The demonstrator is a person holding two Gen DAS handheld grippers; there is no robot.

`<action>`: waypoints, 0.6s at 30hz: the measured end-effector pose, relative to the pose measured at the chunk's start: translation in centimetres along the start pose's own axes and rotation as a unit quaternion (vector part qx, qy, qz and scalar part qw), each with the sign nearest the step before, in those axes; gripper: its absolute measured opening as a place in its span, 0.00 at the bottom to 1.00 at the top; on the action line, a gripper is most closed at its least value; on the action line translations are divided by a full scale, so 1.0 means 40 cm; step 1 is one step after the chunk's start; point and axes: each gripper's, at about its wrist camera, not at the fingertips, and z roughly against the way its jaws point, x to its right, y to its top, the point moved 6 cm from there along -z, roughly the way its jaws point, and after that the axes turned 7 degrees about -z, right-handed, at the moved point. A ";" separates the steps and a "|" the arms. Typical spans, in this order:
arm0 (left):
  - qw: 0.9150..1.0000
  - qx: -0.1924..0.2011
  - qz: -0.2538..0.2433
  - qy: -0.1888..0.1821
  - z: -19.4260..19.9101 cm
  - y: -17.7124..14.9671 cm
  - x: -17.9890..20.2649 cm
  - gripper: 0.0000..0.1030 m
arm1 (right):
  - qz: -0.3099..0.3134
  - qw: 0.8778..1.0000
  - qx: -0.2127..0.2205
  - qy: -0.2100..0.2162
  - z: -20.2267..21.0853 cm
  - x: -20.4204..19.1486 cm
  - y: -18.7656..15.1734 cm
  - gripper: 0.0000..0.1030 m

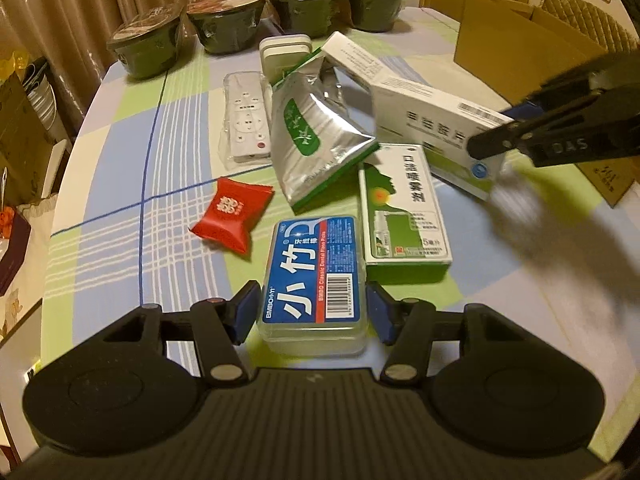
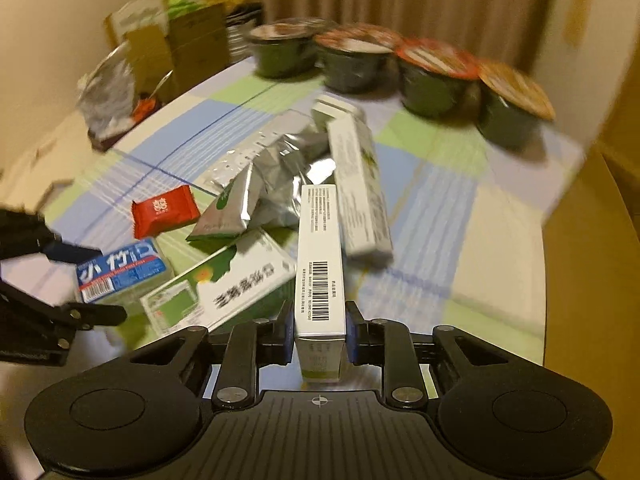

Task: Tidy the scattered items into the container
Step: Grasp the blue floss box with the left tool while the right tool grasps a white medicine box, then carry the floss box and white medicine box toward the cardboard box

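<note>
While the left hand-held gripper (image 1: 311,312) stands open with a blue pad on either side of the blue-labelled floss box (image 1: 314,276) lying on the checked surface (image 1: 120,208), the right hand-held gripper (image 2: 317,332) is clamped on a white medicine box (image 2: 320,264) with a barcode. Crowding the floss box are a green-and-white spray box (image 1: 404,220) just beside it, a red sachet (image 1: 232,212), a silver foil pouch (image 1: 316,140) and a white remote (image 1: 246,116). Four lidded bowls (image 1: 228,20) line the far edge, and an open cardboard carton (image 1: 520,40) stands at the far right.
</note>
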 end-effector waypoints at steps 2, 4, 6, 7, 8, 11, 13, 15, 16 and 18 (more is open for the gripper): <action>1.000 -0.001 0.003 -0.006 0.021 -0.006 0.010 0.50 | -0.061 0.998 -0.011 0.018 0.033 0.026 -0.021 0.26; 1.000 -0.002 0.002 -0.012 0.039 -0.014 0.022 0.50 | -0.121 0.992 -0.020 0.035 0.065 0.053 -0.052 0.26; 1.000 -0.005 -0.007 -0.017 0.049 -0.022 0.038 0.50 | -0.159 0.986 -0.030 0.039 0.091 0.076 -0.085 0.26; 1.000 -0.007 -0.016 -0.015 0.052 -0.026 0.046 0.50 | -0.160 0.986 -0.031 0.029 0.101 0.082 -0.100 0.26; 1.000 -0.009 -0.026 -0.011 0.055 -0.028 0.053 0.50 | -0.156 0.987 -0.030 0.017 0.110 0.087 -0.112 0.27; 0.999 -0.017 -0.030 -0.010 0.055 -0.035 0.059 0.51 | -0.154 0.988 -0.028 -0.006 0.122 0.101 -0.136 0.35; 0.999 -0.025 -0.033 -0.008 0.049 -0.043 0.063 0.51 | -0.151 0.988 -0.024 -0.020 0.131 0.105 -0.143 0.69; 0.999 -0.031 -0.038 -0.008 0.044 -0.049 0.068 0.51 | -0.137 0.990 -0.011 -0.029 0.141 0.102 -0.147 0.72; 0.999 -0.033 -0.037 -0.008 0.042 -0.051 0.068 0.51 | -0.127 0.991 -0.012 -0.033 0.140 0.099 -0.151 0.72; 0.999 -0.035 -0.034 -0.008 0.039 -0.055 0.070 0.50 | -0.096 0.994 -0.010 -0.050 0.135 0.091 -0.157 0.72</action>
